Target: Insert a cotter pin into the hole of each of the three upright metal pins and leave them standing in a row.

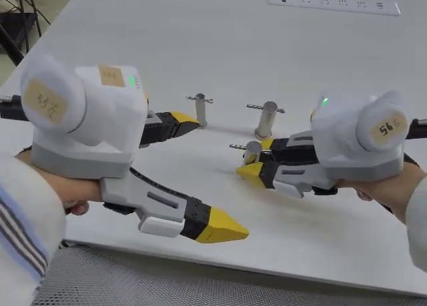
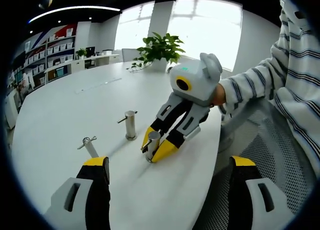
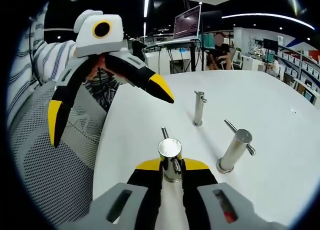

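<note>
Three upright metal pins stand on the white table, each with a cotter pin through its top. My right gripper is shut on the near pin, whose polished top shows between its yellow fingertips. The middle pin stands just behind it, and the thin pin stands further left. My left gripper is open wide and holds nothing; one jaw ends close to the thin pin, the other near the table's front edge.
A white power strip lies at the far edge of the table. A grey mesh chair seat sits below the near edge. A potted plant stands at the table's far end. A person sits at a desk in the background.
</note>
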Available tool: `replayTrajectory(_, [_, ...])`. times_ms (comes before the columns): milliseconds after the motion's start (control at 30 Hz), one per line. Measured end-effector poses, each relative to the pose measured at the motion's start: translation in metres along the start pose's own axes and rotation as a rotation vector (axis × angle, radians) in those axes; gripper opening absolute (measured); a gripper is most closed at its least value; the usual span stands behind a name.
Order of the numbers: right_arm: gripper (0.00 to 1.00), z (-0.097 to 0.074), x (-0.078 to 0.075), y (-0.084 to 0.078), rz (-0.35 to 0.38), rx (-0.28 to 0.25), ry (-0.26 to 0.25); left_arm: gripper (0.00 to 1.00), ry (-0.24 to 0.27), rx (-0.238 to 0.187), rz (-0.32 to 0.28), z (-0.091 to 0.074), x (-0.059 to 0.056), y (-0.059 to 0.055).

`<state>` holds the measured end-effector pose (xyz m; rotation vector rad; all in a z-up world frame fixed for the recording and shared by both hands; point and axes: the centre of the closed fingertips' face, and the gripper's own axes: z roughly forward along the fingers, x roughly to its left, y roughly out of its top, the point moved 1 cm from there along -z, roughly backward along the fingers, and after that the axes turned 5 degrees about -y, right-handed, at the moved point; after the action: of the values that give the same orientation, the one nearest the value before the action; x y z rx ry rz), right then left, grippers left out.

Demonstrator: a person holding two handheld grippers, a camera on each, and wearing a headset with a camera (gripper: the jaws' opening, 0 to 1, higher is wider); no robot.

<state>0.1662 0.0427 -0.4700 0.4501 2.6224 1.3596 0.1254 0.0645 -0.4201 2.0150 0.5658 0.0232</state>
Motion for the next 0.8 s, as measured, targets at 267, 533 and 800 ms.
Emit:
replayTrajectory(267, [0.08, -0.004, -0.001, 0.001, -0.012, 0.006, -0.005, 0.99, 0.063, -0.003, -0.013, -0.004, 0.011, -0.001])
replayTrajectory(533, [0.08, -0.03, -0.008, 0.014, -0.035, -0.043, -0.027, 0.99, 0.064, 0.013, -0.026, -0.007, 0.008, -0.004])
replayTrajectory(800, [0.08, -0.067, -0.043, -0.001, -0.026, -0.036, -0.114, 0.99, 0.091, 0.036, -0.019, -0.008, 0.013, -0.005])
